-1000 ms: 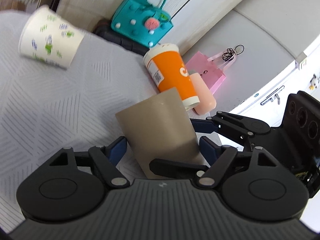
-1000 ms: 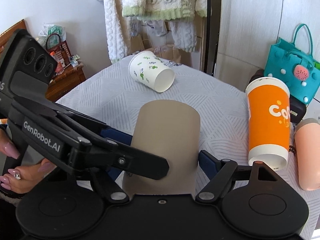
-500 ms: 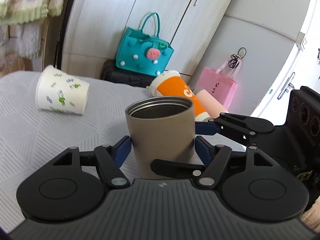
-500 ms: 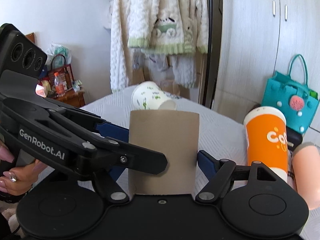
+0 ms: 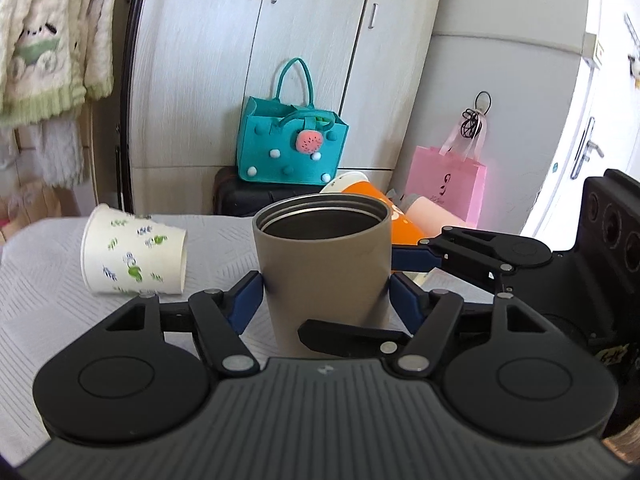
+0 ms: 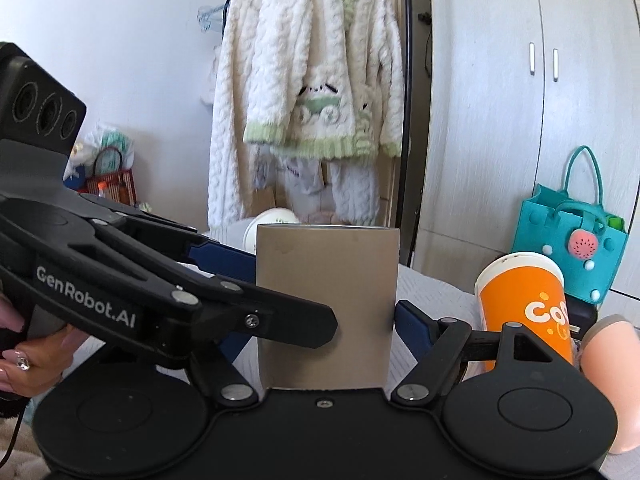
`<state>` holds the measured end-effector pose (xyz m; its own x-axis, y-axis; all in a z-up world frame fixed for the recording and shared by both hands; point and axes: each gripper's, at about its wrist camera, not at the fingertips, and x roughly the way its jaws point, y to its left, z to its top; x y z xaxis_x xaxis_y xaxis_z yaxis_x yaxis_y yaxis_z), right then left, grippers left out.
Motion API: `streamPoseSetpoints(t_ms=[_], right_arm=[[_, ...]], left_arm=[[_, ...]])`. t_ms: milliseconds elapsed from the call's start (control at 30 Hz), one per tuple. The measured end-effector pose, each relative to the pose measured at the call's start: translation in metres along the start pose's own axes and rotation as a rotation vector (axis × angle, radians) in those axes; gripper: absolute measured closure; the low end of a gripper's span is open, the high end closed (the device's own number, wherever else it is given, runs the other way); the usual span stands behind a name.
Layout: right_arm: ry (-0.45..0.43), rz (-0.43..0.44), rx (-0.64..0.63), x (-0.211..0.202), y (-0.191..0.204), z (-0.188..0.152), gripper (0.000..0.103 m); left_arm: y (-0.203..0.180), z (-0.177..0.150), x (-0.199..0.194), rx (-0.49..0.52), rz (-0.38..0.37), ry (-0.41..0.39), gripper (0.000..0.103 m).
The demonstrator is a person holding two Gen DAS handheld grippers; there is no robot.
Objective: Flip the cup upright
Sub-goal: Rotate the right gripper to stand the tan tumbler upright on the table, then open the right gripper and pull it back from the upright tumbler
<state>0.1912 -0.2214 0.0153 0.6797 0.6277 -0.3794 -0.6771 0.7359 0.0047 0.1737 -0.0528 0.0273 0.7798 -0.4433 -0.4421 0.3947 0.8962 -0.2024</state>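
Observation:
A taupe metal cup (image 5: 324,268) stands upright with its open mouth up, on the white patterned tablecloth (image 5: 36,280). My left gripper (image 5: 324,292) is shut on the cup, its blue pads pressing both sides. My right gripper (image 6: 320,304) is also shut on the same cup (image 6: 326,300) from another side. In the right wrist view the left gripper's black fingers (image 6: 224,304) cross in front of the cup.
A white paper cup with green print (image 5: 132,256) lies on its side to the left. An orange cup (image 6: 524,304) and a pink bottle (image 6: 612,372) lie at the right. A teal bag (image 5: 292,148) and a pink bag (image 5: 448,192) stand behind.
Both grippers have turned the taupe cup from mouth-down and tilted to upright with the mouth up. The views have swung up towards the wardrobe and hanging clothes.

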Motion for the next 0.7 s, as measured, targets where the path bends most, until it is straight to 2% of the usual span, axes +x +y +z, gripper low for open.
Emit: streamPoseSetpoints(t_ms=[100,233,400,700], right_arm=[[-0.022,0.013,0.03,0.002,-0.006,-0.007,0.023],[-0.022,-0.005,-0.005,0.004,-0.001,-0.014,0.022],[0.018,-0.036,-0.07,0.0,0.007,-0.011,0.022],[0.06,-0.072,-0.033,-0.01,0.009,-0.015,0.023]], left_arm=[[-0.001,-0.002,0.003,0.009,0.008,-0.004,0.035],[-0.002,-0.01,0.004,0.037,0.01,-0.017,0.035],[-0.007,-0.012,0.0,0.052,-0.001,-0.004,0.035],[-0.018,-0.017,-0.007,0.044,-0.031,0.01,0.034]])
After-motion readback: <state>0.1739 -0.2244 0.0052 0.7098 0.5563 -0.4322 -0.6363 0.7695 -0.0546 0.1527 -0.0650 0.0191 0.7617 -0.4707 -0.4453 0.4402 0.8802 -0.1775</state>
